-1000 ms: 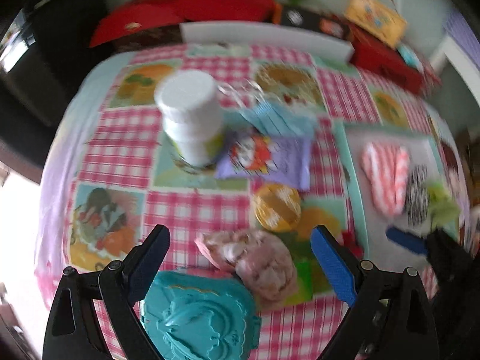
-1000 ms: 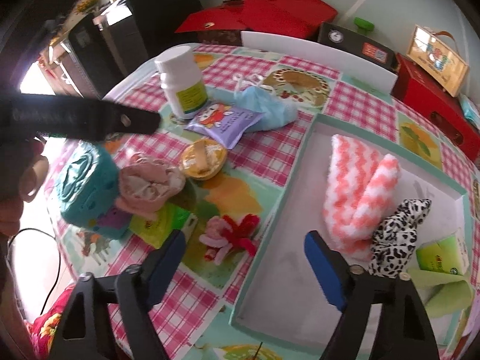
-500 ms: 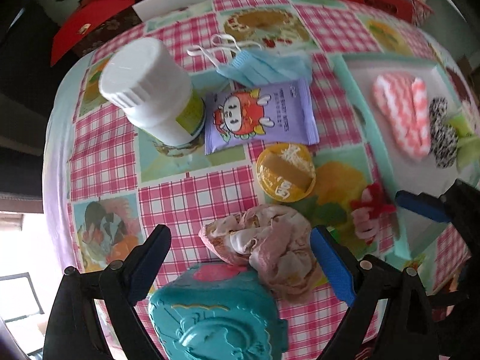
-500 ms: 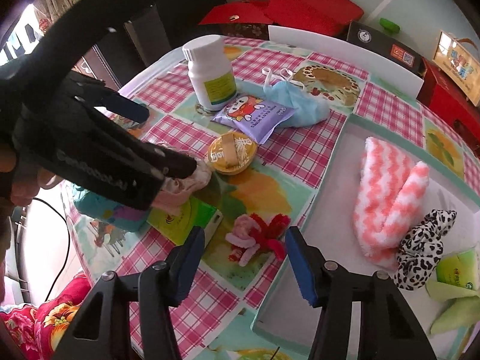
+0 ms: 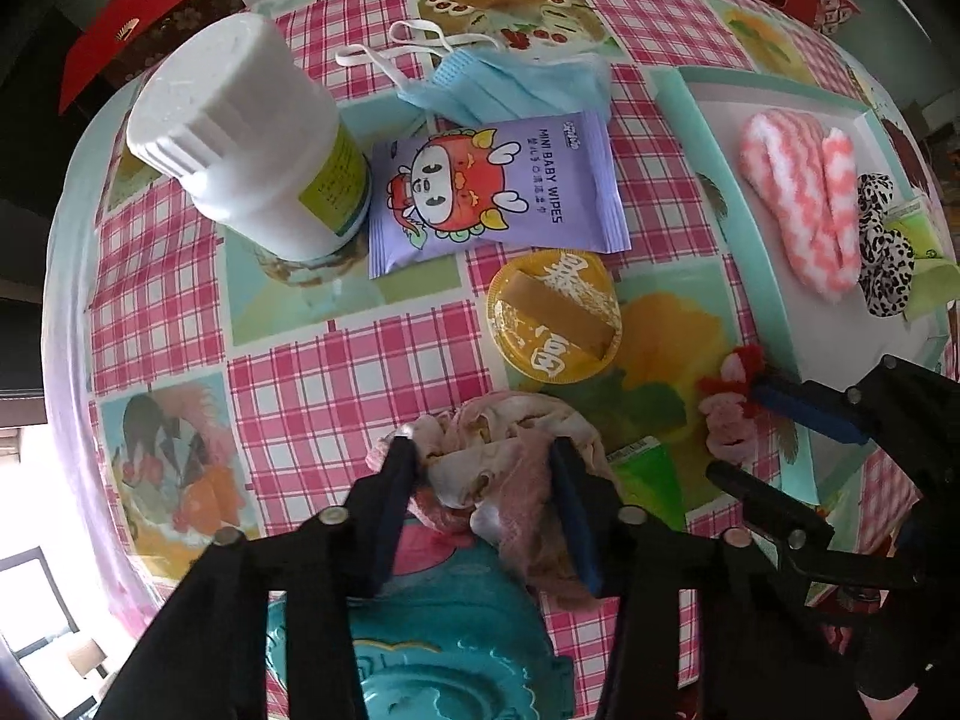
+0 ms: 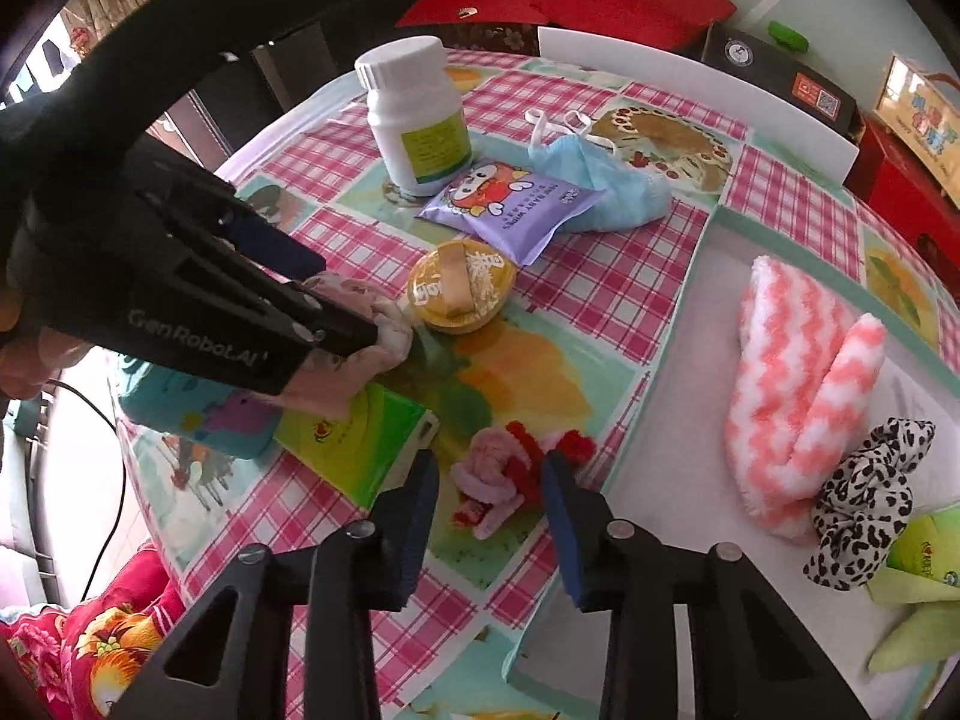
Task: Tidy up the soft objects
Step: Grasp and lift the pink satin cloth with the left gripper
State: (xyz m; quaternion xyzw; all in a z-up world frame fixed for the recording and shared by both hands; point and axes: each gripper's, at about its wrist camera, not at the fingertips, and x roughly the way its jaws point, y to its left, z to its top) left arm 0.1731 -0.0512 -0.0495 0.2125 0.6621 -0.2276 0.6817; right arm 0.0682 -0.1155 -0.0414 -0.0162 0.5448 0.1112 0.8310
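Observation:
My left gripper (image 5: 483, 474) points straight down and its jaws are closing. Both pads press on a crumpled pink-beige cloth (image 5: 498, 450) that lies partly on a teal box (image 5: 432, 648). The jaws of my right gripper (image 6: 489, 474) are closing around a pink and red yarn bow (image 6: 510, 471) on the tablecloth. One pad touches the red yarn, and a gap remains at the other. To the right, a white tray (image 6: 678, 312) with a teal rim holds a pink-white fuzzy cloth (image 6: 798, 396) and a leopard scrunchie (image 6: 870, 498).
A white bottle (image 5: 240, 138), a purple wipes pack (image 5: 492, 186), a blue face mask (image 5: 516, 84) and a yellow round tin (image 5: 555, 315) sit on the checked tablecloth. A green packet (image 6: 354, 438) lies beside the bow. Red boxes stand at the back.
My left gripper came down over the crumpled cloth and its jaws narrowed onto it. The right gripper's jaws narrowed around the yarn bow while the hand stayed nearly still.

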